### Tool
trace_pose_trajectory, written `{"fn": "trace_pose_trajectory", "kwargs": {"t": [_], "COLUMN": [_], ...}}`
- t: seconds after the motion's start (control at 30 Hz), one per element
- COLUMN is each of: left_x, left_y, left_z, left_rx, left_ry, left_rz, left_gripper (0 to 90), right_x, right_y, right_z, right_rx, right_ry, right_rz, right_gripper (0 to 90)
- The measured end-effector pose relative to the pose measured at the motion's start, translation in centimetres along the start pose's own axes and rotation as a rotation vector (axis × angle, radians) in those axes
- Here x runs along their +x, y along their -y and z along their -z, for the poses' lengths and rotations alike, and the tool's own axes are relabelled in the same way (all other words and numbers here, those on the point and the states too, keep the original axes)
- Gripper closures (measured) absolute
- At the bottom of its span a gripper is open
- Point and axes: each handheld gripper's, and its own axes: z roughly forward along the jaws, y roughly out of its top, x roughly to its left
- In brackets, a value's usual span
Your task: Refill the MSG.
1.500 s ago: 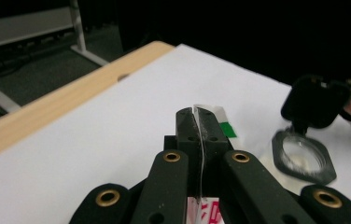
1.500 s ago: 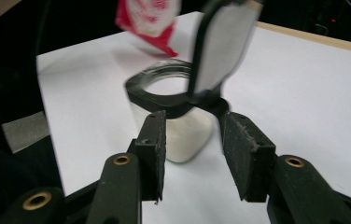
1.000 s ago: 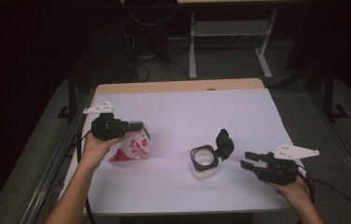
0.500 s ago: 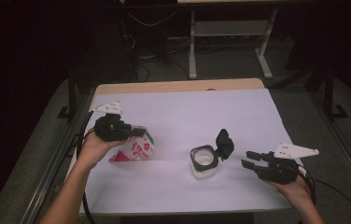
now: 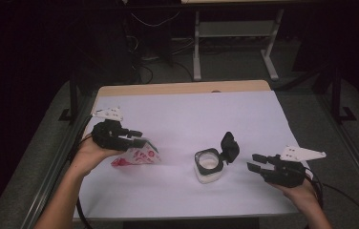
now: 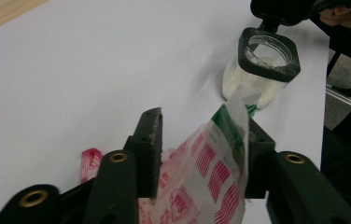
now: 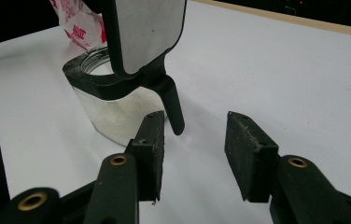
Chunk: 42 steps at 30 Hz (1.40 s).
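Holding a red-and-white printed pouch [image 5: 137, 155] by its upper part, the left gripper [image 5: 132, 136] is at the stage of bringing refill material toward an open container; this is judged to be the carry-and-align step ahead of pouring. In the left gripper view the pouch [image 6: 206, 177] sits between the jaws, with its green-edged top corner pointing toward the jar [image 6: 262, 70]. The jar [image 5: 209, 166] stands upright near the middle of the white-covered surface [image 5: 192, 114], partly filled with white powder, its black hinged lid [image 5: 229, 146] flipped open and standing up on the right-hand side. The pouch is to the left of the jar and well apart from it in the high view, its lower edge resting on or just above the surface; which of the two cannot be told. The right gripper [image 5: 256, 163] hovers near the jar on its right, jaws spread at a medium width and holding nothing; in the right gripper view the jar [image 7: 113, 107] and the lid [image 7: 145, 37] lie just ahead of the jaw tips, apart from them. The next move calls for lifting the pouch over the jar mouth, with the right gripper steadying the jar body. Both forearms enter from the near edge, hands low, grippers pointing inward toward the jar.
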Motion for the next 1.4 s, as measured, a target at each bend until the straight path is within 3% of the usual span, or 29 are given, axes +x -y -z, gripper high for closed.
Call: {"fn": "trace_pose_trajectory", "kwargs": {"t": [0.23, 0.77, 0.97, 1.17, 1.4], "left_x": [-0.7, -0.4, 0.1, 0.4, 0.5], "left_y": [0.5, 2.4, 4.1, 6.5, 8.6], "left_z": [1.3, 5.5, 5.2, 4.3, 3.2], "left_rx": [0.004, -0.071, -0.084, -0.098, -0.128], "left_ry": [0.001, -0.080, -0.121, -0.193, -0.266], "left_rz": [-0.010, 0.031, 0.067, 0.099, 0.124], "left_gripper": [45.6, 43.0, 37.7, 30.1, 22.3], "right_x": [0.0, -0.2, -0.3, -0.6, -0.9], "right_y": [0.1, 0.0, 0.0, -0.1, -0.4], "right_z": [-0.2, -0.3, -0.3, -0.1, -0.1], "right_rx": [0.005, 0.012, 0.012, 0.002, -0.002], "right_ry": [-0.001, 0.005, 0.007, 0.022, 0.037], "right_rz": [-0.002, -0.015, -0.021, -0.037, -0.036], "right_gripper": [57.2, 59.8, 69.2, 89.3, 89.9]}}
